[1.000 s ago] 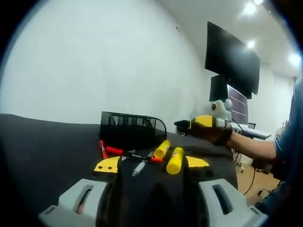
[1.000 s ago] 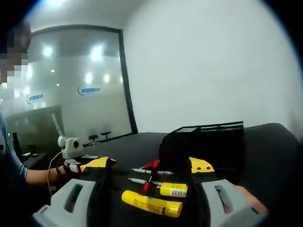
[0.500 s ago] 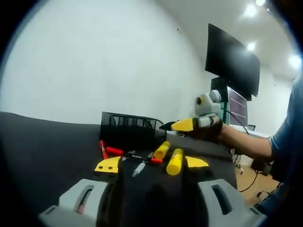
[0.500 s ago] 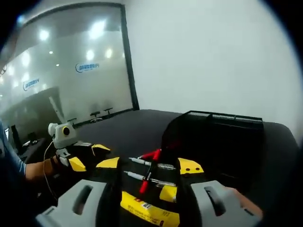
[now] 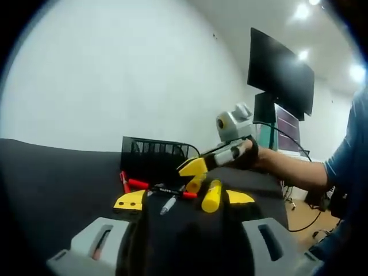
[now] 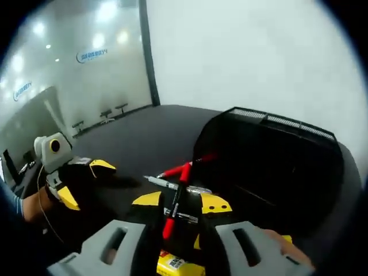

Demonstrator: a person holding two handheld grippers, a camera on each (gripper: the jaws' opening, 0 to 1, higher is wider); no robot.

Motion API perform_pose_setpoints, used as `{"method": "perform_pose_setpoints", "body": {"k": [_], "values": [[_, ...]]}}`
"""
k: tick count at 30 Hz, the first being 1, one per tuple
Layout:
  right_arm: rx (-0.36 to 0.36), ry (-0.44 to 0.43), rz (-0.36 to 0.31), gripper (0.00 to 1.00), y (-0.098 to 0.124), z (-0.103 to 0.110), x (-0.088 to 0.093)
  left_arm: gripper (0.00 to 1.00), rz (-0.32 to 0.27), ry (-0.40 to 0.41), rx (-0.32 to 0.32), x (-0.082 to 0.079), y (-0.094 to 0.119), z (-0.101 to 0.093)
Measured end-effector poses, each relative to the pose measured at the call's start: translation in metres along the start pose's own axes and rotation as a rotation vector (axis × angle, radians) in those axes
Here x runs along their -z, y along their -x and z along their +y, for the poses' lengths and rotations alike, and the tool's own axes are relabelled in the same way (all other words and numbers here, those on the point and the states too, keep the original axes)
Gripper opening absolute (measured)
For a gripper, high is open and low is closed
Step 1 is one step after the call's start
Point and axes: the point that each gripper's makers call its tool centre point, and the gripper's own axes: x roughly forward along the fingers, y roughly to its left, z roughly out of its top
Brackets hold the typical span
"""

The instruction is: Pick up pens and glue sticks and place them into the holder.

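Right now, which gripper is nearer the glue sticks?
Right. The right gripper has its fingers down over the two glue sticks, by the holder. The left gripper sits back across the black table.

Office, wall monitors, glass partition, black desk

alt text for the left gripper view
The right gripper reaches in from the right over two yellow glue sticks and red pens lying on a dark table, in front of a black mesh holder.
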Motion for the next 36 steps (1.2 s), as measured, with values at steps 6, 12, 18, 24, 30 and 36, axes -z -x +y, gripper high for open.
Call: {"method": "perform_pose_setpoints", "body": {"k": [6,12,18,24,30,36], "values": [[0.022,-0.006,0.058,0.18,-0.016,0.003,0.007,0.53,-0.003,-0.001,0.000,-0.001,0.000,0.001],[0.046,-0.035,0.088,0.16,-0.029,0.003,0.012,0.53,-0.007,-0.003,0.000,-0.001,0.001,0.001],[0.061,-0.040,0.112,0.14,-0.032,0.002,0.018,0.53,-0.010,-0.003,0.000,-0.002,0.001,0.001],[0.075,-0.048,0.116,0.04,-0.033,0.000,0.016,0.53,-0.014,-0.001,0.003,-0.002,0.002,0.001],[0.064,-0.033,0.128,0.09,-0.037,0.002,0.019,0.53,-0.016,0.001,0.001,-0.003,0.002,0.001],[0.086,0.009,0.128,0.05,-0.036,0.001,0.020,0.53,-0.017,0.004,-0.001,-0.003,0.002,0.001]]}}
